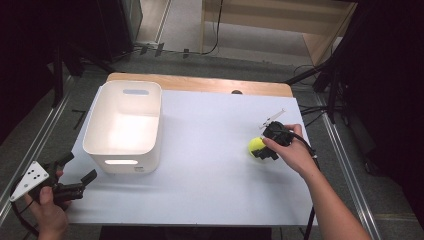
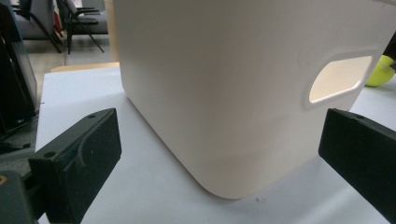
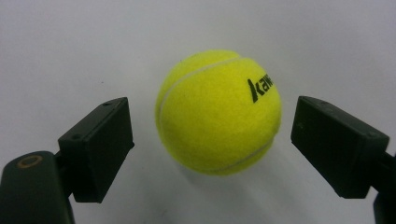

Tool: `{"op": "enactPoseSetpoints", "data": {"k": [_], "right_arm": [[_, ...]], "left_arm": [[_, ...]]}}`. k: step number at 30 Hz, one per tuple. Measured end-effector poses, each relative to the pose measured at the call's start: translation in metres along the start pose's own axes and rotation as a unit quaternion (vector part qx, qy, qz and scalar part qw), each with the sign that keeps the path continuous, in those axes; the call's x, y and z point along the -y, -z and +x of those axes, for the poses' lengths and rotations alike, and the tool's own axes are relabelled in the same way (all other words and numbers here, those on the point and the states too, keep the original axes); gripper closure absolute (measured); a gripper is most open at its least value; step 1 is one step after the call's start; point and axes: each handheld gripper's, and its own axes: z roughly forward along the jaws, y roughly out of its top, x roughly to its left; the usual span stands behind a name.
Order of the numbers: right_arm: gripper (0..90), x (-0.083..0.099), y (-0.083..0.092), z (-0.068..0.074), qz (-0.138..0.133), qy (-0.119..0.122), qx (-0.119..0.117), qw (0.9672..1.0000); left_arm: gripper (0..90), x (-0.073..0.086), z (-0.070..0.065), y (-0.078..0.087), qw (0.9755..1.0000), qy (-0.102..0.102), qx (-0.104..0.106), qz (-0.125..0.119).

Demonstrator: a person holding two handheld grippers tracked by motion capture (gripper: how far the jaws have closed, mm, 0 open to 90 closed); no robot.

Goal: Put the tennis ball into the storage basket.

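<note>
A yellow tennis ball (image 3: pixel 218 112) is seen on the white table surface (image 1: pixel 210 165), toward its right side, well apart from the white bin (image 1: pixel 125 125) that stands upright at the left. The right gripper (image 1: pixel 261 150) is held down over the ball by the person's right hand (image 1: pixel 295 152); in the right gripper view, the ball lies between the two black jaws, with a narrow gap left on either side — the pads are not pressed on it, so nothing is pinched. Black lettering is visible on the ball's upper right.

The left gripper (image 1: pixel 80 167) is held by the left hand (image 1: pixel 47 210) at the table's near left corner, just beside the bin's front wall. Its jaws are spread wide and nothing is caught between them. In the left gripper view, the bin's rounded lower corner and an oval handle cutout (image 2: pixel 338 79) are shown close ahead, and a part of the ball (image 2: pixel 380 72) is glimpsed past the bin's edge — far off at the right.
</note>
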Motion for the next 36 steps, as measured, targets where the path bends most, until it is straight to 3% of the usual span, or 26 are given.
{"op": "enactPoseSetpoints", "data": {"k": [15, 34, 35, 36], "right_arm": [[12.3, -0.007, -0.013, -0.001, 0.029, -0.005, -0.009, 0.9995], [13.2, -0.011, -0.020, -0.002, 0.037, -0.006, -0.009, 0.9993], [13.6, -0.011, -0.021, -0.002, 0.036, -0.008, -0.010, 0.9993], [20.1, -0.011, -0.020, -0.002, 0.035, -0.011, -0.001, 0.9993]], "left_arm": [[0.0, 0.000, 0.000, 0.000, 1.0000, -0.002, 0.001, 0.001], [0.0, 0.000, 0.000, 0.000, 1.0000, -0.003, 0.003, 0.003], [0.0, 0.000, 0.000, -0.001, 1.0000, -0.004, 0.003, 0.003], [0.0, 0.000, 0.000, -0.001, 1.0000, -0.004, 0.003, 0.003]]}}
